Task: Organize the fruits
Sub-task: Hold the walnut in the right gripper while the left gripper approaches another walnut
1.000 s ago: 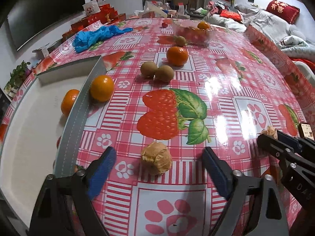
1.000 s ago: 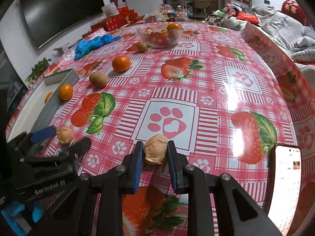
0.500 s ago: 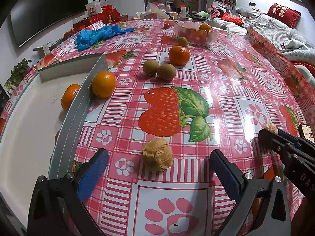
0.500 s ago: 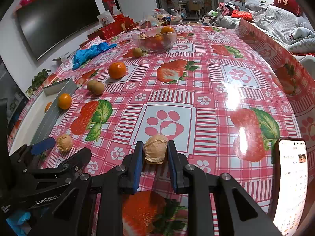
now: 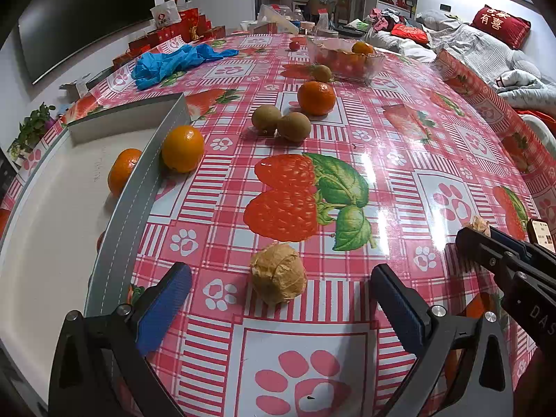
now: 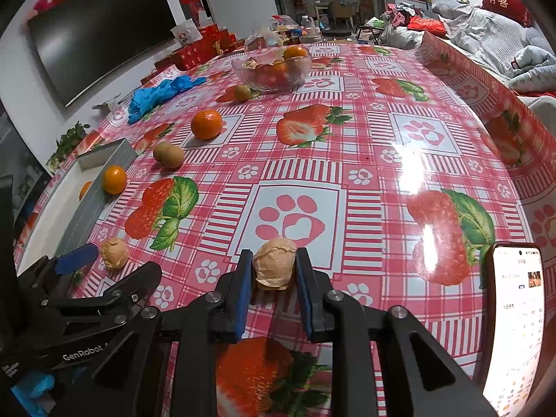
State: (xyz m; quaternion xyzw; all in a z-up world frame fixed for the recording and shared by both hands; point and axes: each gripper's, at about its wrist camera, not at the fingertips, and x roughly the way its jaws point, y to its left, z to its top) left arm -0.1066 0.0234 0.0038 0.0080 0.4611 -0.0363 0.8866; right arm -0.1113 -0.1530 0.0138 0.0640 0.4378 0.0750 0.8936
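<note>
My right gripper [image 6: 274, 271] is shut on a tan papery husked fruit [image 6: 274, 267] and holds it just above the strawberry tablecloth. My left gripper [image 5: 278, 292] is open wide, with a second husked fruit [image 5: 278, 273] lying on the cloth between its fingers, touching neither. The same fruit shows in the right wrist view [image 6: 114, 253]. An orange [image 5: 182, 148] rests against the outside wall of the grey-white tray [image 5: 135, 187]; another orange [image 5: 122, 171] lies inside it. Two kiwis [image 5: 280, 123] and a tangerine [image 5: 316, 98] sit farther back.
A glass bowl [image 5: 345, 60] with fruit stands at the far side, one small kiwi [image 5: 321, 73] beside it. Blue gloves [image 5: 170, 62] lie at the back left. A lit phone [image 6: 514, 319] lies at the right near the table edge.
My left gripper has opened wider and drawn back slightly from the husked fruit on the cloth. My right gripper has lifted a little, still holding its husked fruit.
</note>
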